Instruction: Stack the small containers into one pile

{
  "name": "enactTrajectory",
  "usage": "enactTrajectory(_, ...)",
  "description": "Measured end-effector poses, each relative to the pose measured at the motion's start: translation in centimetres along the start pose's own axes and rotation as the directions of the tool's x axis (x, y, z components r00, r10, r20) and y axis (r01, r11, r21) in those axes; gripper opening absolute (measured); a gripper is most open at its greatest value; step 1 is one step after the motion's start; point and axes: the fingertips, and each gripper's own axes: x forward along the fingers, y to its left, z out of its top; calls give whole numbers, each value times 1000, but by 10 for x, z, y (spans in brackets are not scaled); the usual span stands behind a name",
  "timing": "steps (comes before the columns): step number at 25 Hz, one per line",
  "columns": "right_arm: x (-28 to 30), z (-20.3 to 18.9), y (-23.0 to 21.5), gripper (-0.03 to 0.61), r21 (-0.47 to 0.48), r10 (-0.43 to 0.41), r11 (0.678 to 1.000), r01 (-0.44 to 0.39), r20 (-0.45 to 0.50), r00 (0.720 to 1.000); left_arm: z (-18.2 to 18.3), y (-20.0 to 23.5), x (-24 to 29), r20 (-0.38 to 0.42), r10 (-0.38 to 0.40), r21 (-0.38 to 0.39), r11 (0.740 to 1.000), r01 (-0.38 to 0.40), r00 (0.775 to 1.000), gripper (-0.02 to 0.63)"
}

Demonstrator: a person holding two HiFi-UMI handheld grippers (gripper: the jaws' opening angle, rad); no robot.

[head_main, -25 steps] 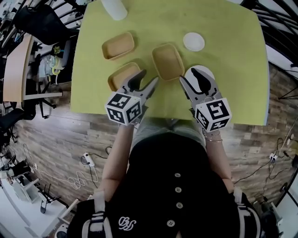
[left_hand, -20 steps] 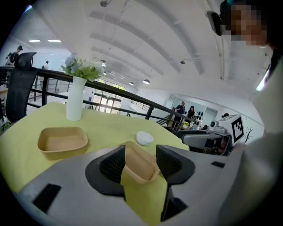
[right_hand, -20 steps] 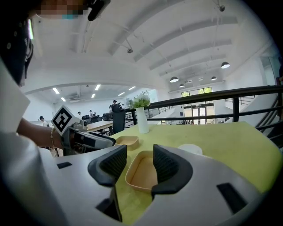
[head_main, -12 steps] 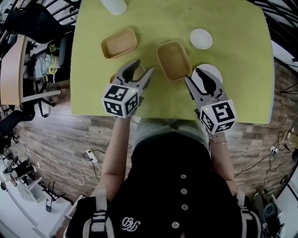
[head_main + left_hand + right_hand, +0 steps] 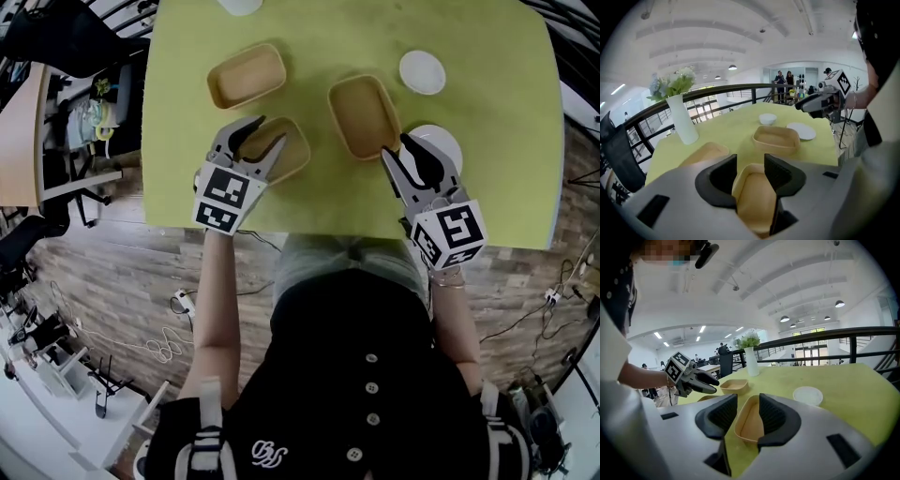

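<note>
Three tan containers lie on the yellow-green table (image 5: 469, 37). My left gripper (image 5: 260, 142) (image 5: 750, 171) is over the near-left container (image 5: 292, 150) (image 5: 752, 197), one finger outside its left wall, the other above its inside. Its jaws have just been closing; the pads are not seen pressing. My right gripper (image 5: 408, 152) (image 5: 743, 416) reaches the near right corner of the middle container (image 5: 361, 112) (image 5: 750, 420) (image 5: 776, 138). Those jaws have been closing too, with the container's near end between them, untouched. The third container (image 5: 246, 75) (image 5: 733, 386) (image 5: 705, 152) lies behind, to the left.
A small white bowl (image 5: 422, 72) (image 5: 807, 394) and a white plate (image 5: 441, 141) (image 5: 801, 131) lie right of the middle container. A white vase (image 5: 684, 122) (image 5: 751, 361) with flowers stands at the far edge. The table's near edge is just under both grippers.
My left gripper has swung left and down onto the near-left container and rolled, and its jaws are narrower. My right gripper has edged toward the middle container with its jaws narrower.
</note>
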Motion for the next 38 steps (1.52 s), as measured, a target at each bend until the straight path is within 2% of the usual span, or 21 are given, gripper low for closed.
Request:
enactTrajectory(3, 3, -5, 7, 160, -4, 14, 1000, -14, -16, 1000, -15, 7, 1, -49, -18, 32, 999, 20, 999, 211)
enactTrajectory(7, 1, -15, 11, 160, 11, 14, 1000, -13, -34, 999, -39, 11, 7, -159, -24, 115, 992, 42, 987, 215)
enactTrajectory(13, 6, -25, 19, 159, -5, 23, 1000, -23, -63, 998, -60, 15, 20, -247, -67, 181, 977, 114, 967, 172)
enactTrajectory(17, 12, -27, 28, 158, -11, 42, 999, -43, -74, 996, -70, 19, 26, -290, -71, 204, 970, 134, 954, 160)
enactTrajectory(22, 14, -32, 36, 155, 7, 59, 998, -58, -76, 995, -83, 21, 30, -356, -82, 241, 954, 177, 931, 106)
enactTrajectory(24, 15, -34, 39, 153, 10, 59, 998, -58, -81, 995, -86, 21, 30, -365, -90, 247, 950, 190, 927, 67)
enactTrajectory(28, 19, -35, 41, 149, 10, 56, 998, -55, -85, 995, -89, 22, 28, -366, -106, 249, 946, 207, 925, 60)
enactTrajectory(34, 14, -32, 28, 137, 3, 20, 1000, -20, -81, 996, -83, 18, 27, -349, -144, 180, 959, 217, 926, 52)
enactTrajectory(38, 8, -27, 19, 129, 1, -2, 1000, 2, -70, 998, -60, 13, 24, -272, -176, 96, 973, 209, 946, 40)
